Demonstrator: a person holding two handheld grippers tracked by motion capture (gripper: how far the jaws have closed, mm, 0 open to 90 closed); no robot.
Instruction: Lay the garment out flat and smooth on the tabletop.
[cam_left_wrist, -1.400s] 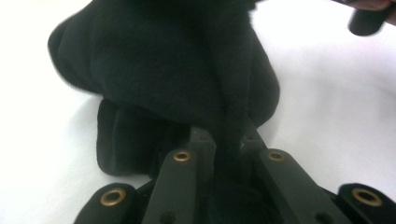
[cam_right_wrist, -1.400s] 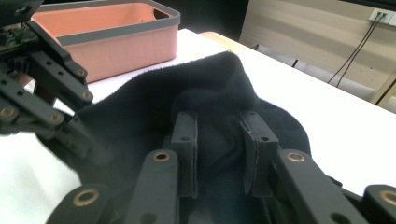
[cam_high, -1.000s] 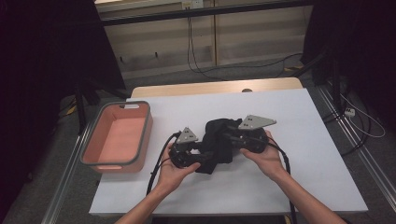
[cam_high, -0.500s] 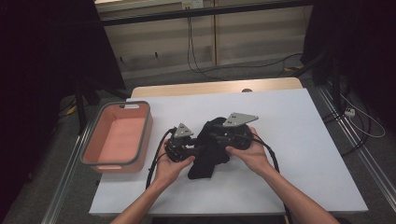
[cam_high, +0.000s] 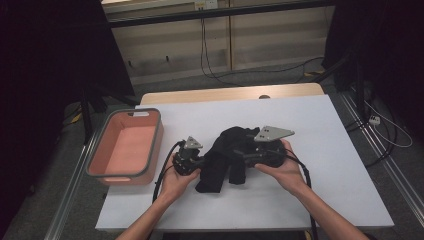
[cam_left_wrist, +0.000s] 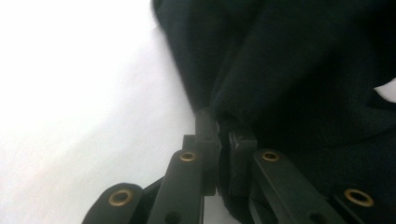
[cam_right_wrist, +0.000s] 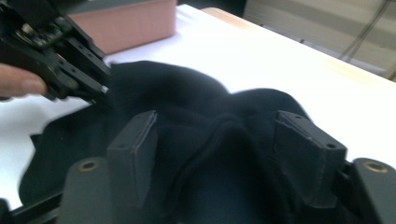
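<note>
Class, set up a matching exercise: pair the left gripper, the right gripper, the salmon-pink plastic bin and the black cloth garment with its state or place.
Things:
1. left gripper
2. right gripper
3. salmon-pink plastic bin
4. black cloth garment

States or places:
A. crumpled at the middle of the white table
B. jaws apart
C. at the table's left edge
D. jaws pinched on fabric

Pairs: 1-D, 2-B, 3-C, 4-A
</note>
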